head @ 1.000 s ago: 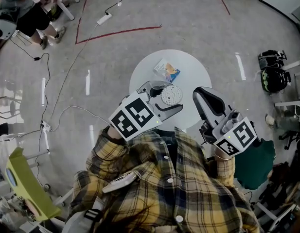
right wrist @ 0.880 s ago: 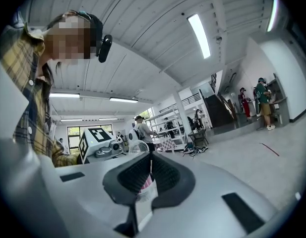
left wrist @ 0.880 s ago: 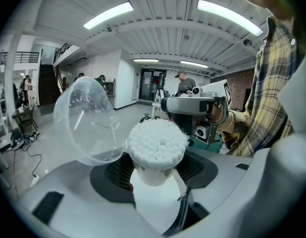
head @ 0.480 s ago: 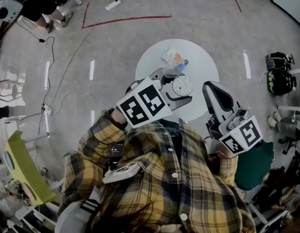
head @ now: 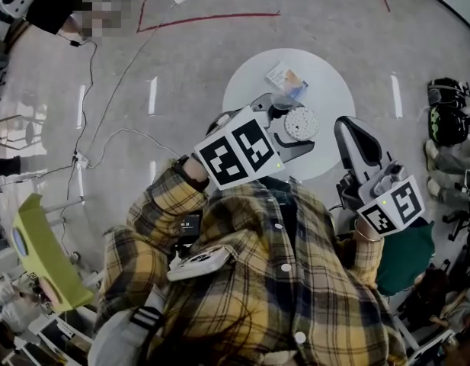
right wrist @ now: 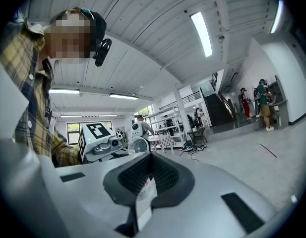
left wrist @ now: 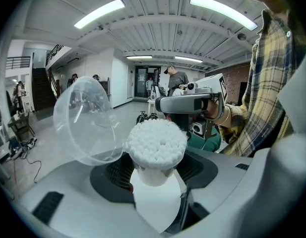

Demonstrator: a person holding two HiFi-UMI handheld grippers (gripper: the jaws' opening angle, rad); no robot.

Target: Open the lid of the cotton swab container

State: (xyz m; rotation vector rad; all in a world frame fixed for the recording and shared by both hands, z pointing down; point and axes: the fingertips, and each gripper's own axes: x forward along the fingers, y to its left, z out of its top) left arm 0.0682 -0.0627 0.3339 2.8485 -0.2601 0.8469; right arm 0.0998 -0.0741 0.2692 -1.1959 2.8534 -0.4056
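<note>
Above one round white tabletop [head: 334, 82], left gripper [left wrist: 153, 177] pinches one cotton swab container [left wrist: 156, 143], its single clear lid [left wrist: 86, 120] tilted open; right gripper [right wrist: 149, 177], jaws pressed together, stands apart. One packet [head: 286, 81] lies on the tabletop.

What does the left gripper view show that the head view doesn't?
Only the left gripper view: the ceiling lights, a staircase, and a plain look at the clear lid swung open beside the cotton swab container.
Only the head view: the round white table, a small packet on it, and the red floor line.
Both: the cotton swab container gripped by the left tool, the shut right tool, and the plaid shirt.
</note>
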